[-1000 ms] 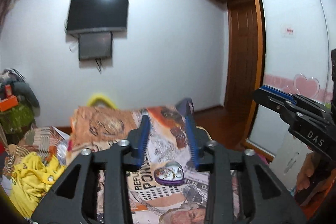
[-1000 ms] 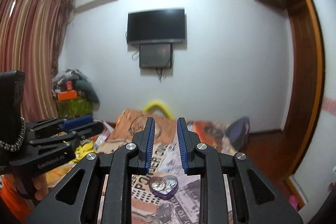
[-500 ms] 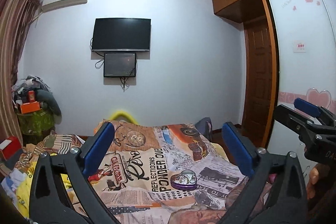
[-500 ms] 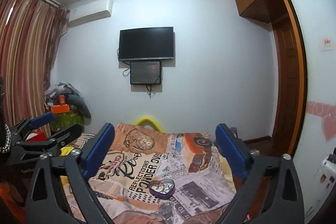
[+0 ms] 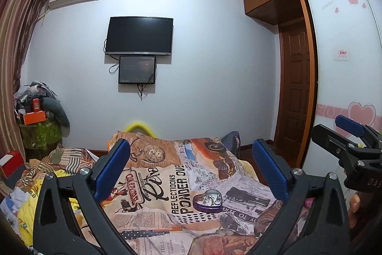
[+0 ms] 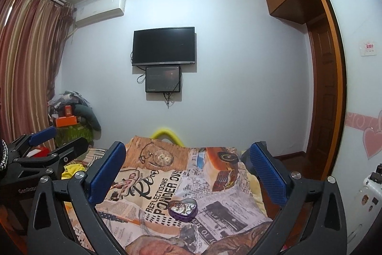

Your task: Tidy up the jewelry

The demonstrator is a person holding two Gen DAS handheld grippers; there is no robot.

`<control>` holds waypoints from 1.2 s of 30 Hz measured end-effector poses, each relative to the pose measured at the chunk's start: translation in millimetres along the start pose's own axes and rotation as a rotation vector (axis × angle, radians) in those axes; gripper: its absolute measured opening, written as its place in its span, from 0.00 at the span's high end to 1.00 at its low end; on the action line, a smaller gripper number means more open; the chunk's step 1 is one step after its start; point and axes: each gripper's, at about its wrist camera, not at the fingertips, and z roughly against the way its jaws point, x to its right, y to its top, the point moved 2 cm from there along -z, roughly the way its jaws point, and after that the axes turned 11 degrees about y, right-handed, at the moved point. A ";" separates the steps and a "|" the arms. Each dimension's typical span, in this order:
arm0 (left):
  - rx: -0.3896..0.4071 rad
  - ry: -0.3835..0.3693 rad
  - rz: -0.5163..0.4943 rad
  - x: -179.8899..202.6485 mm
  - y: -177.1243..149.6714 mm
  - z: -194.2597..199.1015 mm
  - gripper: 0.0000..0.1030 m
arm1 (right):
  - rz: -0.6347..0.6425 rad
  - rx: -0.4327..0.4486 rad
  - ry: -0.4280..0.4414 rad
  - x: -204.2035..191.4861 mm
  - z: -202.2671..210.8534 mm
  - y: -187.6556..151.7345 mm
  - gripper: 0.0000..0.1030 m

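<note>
A purple heart-shaped tin with jewelry inside lies open on the printed bedspread; it also shows in the right wrist view. My left gripper is open wide and empty, held above and short of the tin. My right gripper is also open wide and empty, above the tin. The right gripper shows at the right edge of the left wrist view, and the left gripper at the left edge of the right wrist view.
A pile of yellow and striped clothes lies left of the bedspread. A cluttered stand is in the far left corner. A TV hangs on the far wall. A wardrobe door and wooden door are on the right.
Both grippers opened from nearly shut to wide open and tilted up and back, so more of the room and bed shows. The tin has not moved.
</note>
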 end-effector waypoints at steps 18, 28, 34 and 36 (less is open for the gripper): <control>-0.035 -0.003 0.001 4.9 -4.5 -8.6 0.00 | -0.007 -0.021 0.007 1.4 0.9 -1.4 0.00; -0.042 0.001 0.008 4.0 -3.7 -11.0 0.00 | -0.011 -0.027 0.008 3.0 -0.6 -1.6 0.00; -0.042 -0.002 0.006 5.0 -3.5 -11.2 0.00 | -0.015 -0.032 0.009 3.7 -0.5 -2.7 0.00; -0.044 -0.007 0.007 6.0 -2.8 -11.3 0.00 | -0.014 -0.031 0.008 3.8 0.0 -2.3 0.00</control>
